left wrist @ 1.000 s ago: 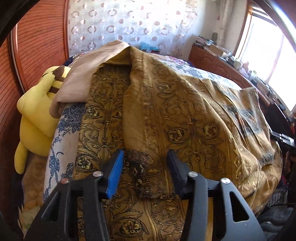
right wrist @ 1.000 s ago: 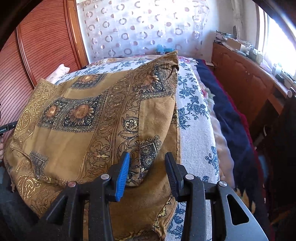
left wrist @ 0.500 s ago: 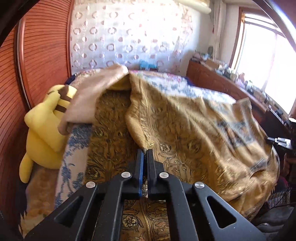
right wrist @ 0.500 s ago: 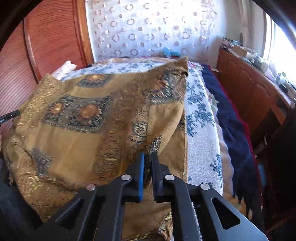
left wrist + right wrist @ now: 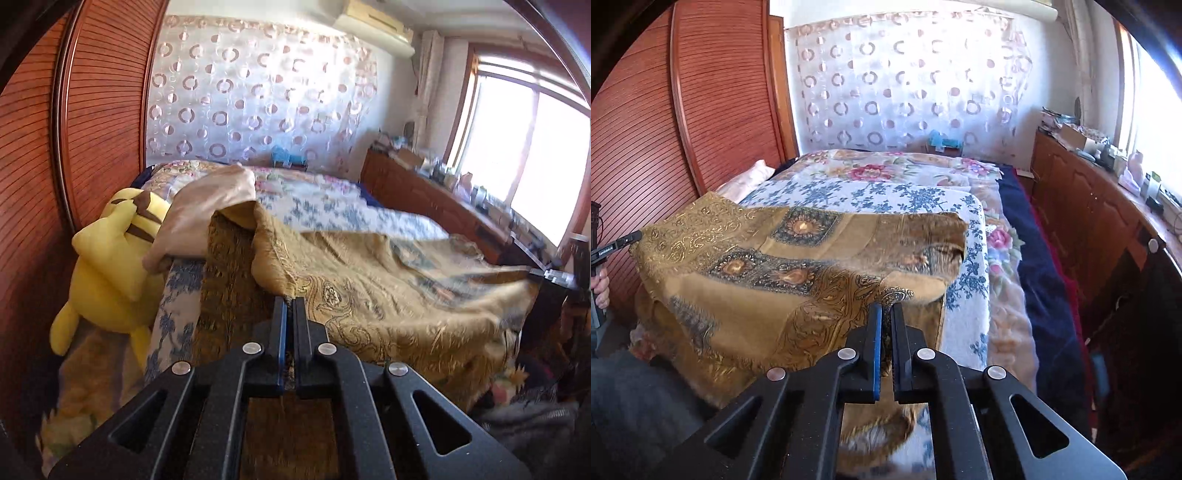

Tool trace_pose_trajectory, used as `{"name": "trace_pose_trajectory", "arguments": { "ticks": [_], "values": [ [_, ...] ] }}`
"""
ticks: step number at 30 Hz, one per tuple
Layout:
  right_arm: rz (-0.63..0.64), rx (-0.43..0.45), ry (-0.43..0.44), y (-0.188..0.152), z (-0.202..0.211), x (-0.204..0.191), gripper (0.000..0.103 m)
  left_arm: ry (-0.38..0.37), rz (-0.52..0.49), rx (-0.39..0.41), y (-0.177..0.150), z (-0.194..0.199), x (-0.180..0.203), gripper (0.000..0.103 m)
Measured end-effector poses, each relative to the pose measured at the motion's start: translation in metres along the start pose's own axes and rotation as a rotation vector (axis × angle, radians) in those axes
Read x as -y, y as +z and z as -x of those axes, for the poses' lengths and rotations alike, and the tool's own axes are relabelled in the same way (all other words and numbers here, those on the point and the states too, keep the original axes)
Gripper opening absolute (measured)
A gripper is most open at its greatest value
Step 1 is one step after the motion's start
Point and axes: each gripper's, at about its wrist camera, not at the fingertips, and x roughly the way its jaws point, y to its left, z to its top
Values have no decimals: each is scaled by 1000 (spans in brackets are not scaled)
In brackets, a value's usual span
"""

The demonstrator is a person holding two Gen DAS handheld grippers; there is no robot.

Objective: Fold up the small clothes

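Jaws of left gripper (image 5: 289, 301) clamped on edge of gold patterned cloth (image 5: 388, 295); right gripper (image 5: 885, 308) pinches opposite edge. Cloth lifted off blue-flowered bed cover (image 5: 886, 194), stretched between both grippers, far part draped on bed. Yellow plush toy (image 5: 110, 266) beside bed.

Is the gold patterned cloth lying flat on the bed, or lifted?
Lifted at its near edge. Both grippers, left and right, are shut on the cloth, which drapes from them; the rest lies on the bed.

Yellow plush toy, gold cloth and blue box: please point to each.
Plush toy (image 5: 107, 266), left wrist view, its back.
Gold cloth (image 5: 764, 295), right wrist view, lifted middle.
Blue box (image 5: 940, 139), right wrist view, its front.
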Motion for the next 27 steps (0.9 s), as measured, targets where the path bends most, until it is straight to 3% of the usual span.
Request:
{"name": "trace_pose_trajectory", "arguments": {
  "ticks": [4, 9, 14, 16, 20, 21, 27],
  "values": [
    [4, -69, 22, -10, 0, -3, 4, 21, -6, -73, -17, -9, -5, 4],
    [-17, -161, 35, -27, -28, -2, 4, 44, 10, -141, -30, -33, -12, 4],
    [-13, -195, 24, -24, -40, -2, 4, 52, 7, -187, -40, -44, -14, 4],
    [-13, -187, 21, -20, -40, -2, 12, 45, 14, -194, -41, -45, -15, 4],
    [-22, -164, 8, -15, -36, -5, 24, 57, 5, -162, -38, -38, -17, 38],
    [-24, -155, 2, -20, -30, -5, 29, 50, 7, -148, -36, -36, -17, 42],
    [-29, -104, -31, -12, -30, -3, 46, 77, 1, -141, -29, -39, -22, 43]
  ]
}}
